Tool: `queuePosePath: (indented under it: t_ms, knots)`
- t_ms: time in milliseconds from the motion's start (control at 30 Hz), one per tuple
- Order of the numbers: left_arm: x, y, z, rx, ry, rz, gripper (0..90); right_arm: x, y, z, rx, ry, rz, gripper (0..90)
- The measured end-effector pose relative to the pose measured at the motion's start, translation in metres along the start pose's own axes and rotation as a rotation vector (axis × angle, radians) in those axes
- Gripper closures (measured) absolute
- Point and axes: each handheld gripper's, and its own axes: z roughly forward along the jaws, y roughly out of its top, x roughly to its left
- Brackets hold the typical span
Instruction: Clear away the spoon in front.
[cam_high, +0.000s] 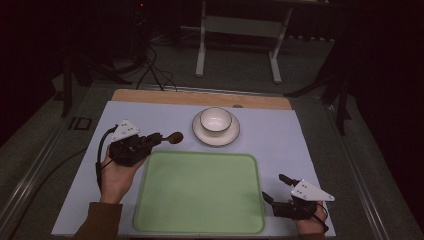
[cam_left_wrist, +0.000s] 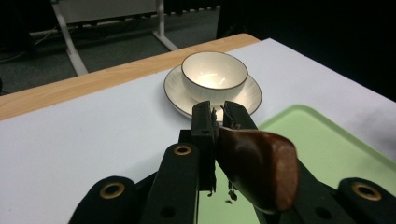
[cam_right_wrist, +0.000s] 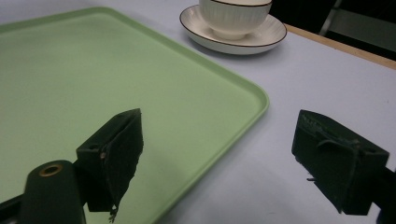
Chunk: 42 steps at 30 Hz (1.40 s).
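A brown wooden utensil (cam_high: 175, 137) with a rounded end is clamped in my left gripper (cam_high: 161, 136), which hovers left of the green tray (cam_high: 200, 195). In the left gripper view the wooden piece (cam_left_wrist: 261, 168) lies between the shut jaws of that gripper (cam_left_wrist: 215, 112), which point toward the white bowl (cam_left_wrist: 214, 74) on its saucer (cam_left_wrist: 175, 91). My right gripper (cam_high: 274, 186) rests open at the tray's right front corner, with nothing between its fingers (cam_right_wrist: 116, 149). The bowl (cam_high: 216, 120) looks empty and stands on the saucer (cam_high: 216, 137) behind the tray.
A pale sheet (cam_high: 125, 117) covers the table, with a wooden strip (cam_high: 150, 96) along the far edge. A white table frame (cam_high: 237, 30) and cables (cam_high: 155, 75) stand on the dark floor beyond. The tray (cam_right_wrist: 70, 70) is bare.
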Motion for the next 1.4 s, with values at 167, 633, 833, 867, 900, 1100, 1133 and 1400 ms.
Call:
queuePosePath:
  t_ms: [167,633,833,867,900,1100,1133,1400]
  knots:
    - [-0.004,-0.005,-0.009,0.007,-0.01,0.008,83.6,0.0,0.0,0.0,0.0,0.0,0.0,16.1]
    - [-0.019,-0.021,-0.032,0.056,-0.021,0.043,83.5,0.0,0.0,0.001,0.002,0.001,-0.003,16.1]
    - [-0.028,-0.035,-0.039,0.09,-0.035,0.046,83.1,0.0,0.0,0.001,-0.001,0.0,-0.003,16.0]
    - [-0.029,-0.038,-0.041,0.097,-0.036,0.047,83.1,0.0,0.0,0.001,-0.001,0.001,-0.003,16.1]
    - [-0.03,-0.041,-0.043,0.102,-0.035,0.045,83.0,0.0,0.0,0.001,0.0,0.0,-0.003,16.0]
    - [-0.037,-0.052,-0.05,0.125,-0.041,0.043,82.9,0.001,0.001,0.002,0.001,0.0,-0.007,16.1]
    - [-0.038,-0.052,-0.051,0.123,-0.04,0.043,82.8,0.001,0.001,0.002,0.002,0.0,-0.007,16.1]
    - [-0.042,-0.051,-0.045,0.124,-0.052,0.045,82.4,0.001,0.001,0.002,0.003,0.001,-0.008,16.0]
